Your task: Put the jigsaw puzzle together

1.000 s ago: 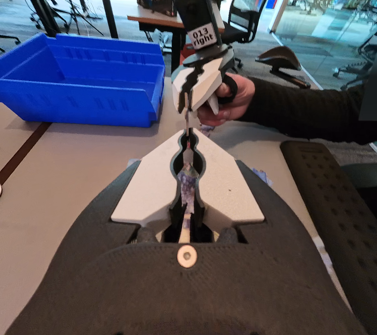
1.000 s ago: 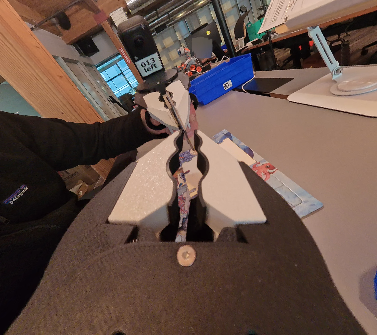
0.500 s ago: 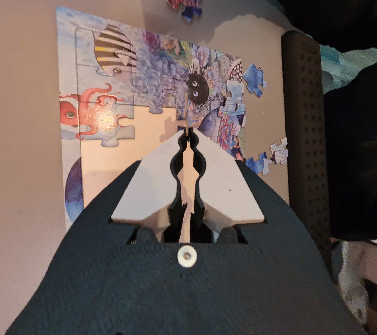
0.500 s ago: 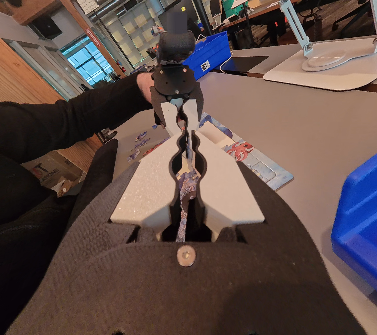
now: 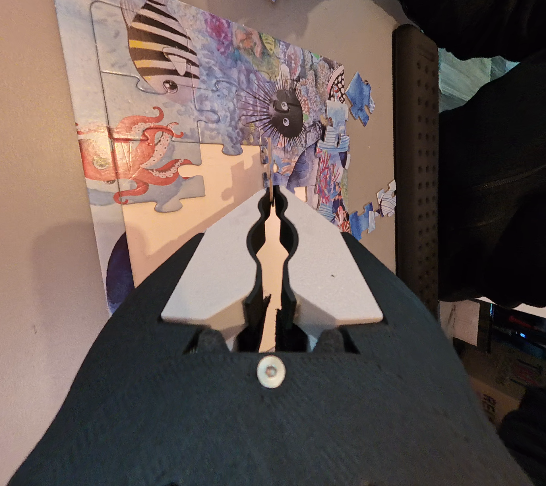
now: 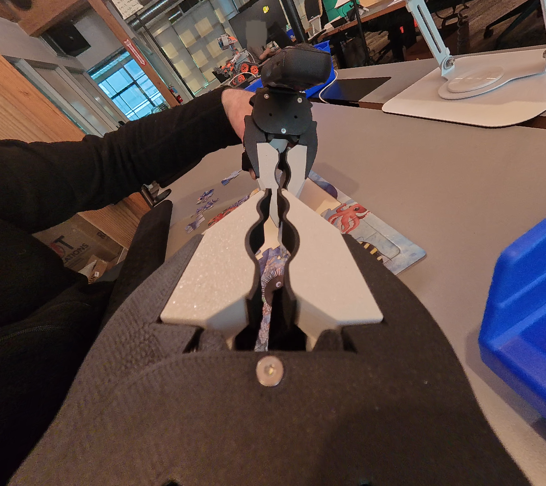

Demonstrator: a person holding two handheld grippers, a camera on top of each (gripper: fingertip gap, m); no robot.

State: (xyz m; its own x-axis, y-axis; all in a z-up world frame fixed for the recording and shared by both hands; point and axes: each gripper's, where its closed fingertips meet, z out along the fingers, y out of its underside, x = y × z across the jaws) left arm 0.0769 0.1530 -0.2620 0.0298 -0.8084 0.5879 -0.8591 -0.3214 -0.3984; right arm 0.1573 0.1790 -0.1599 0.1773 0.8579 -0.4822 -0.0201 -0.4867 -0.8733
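Left gripper pinches a puzzle piece edge-on above the puzzle tray.
Right gripper jaws nearly together, holding nothing.

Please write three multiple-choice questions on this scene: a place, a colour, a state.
1. The red octopus lies: A in the blue bin; B in the puzzle tray; C on the wrist rest.
2. The sea urchin is: A black; B green; C yellow.
3. The left gripper is: A wide open; B lying on the table; C shut on a puzzle piece.
Answers: B, it lies among the placed pieces; A, its spiny body is black; C, the piece stands edge-on between the tips.
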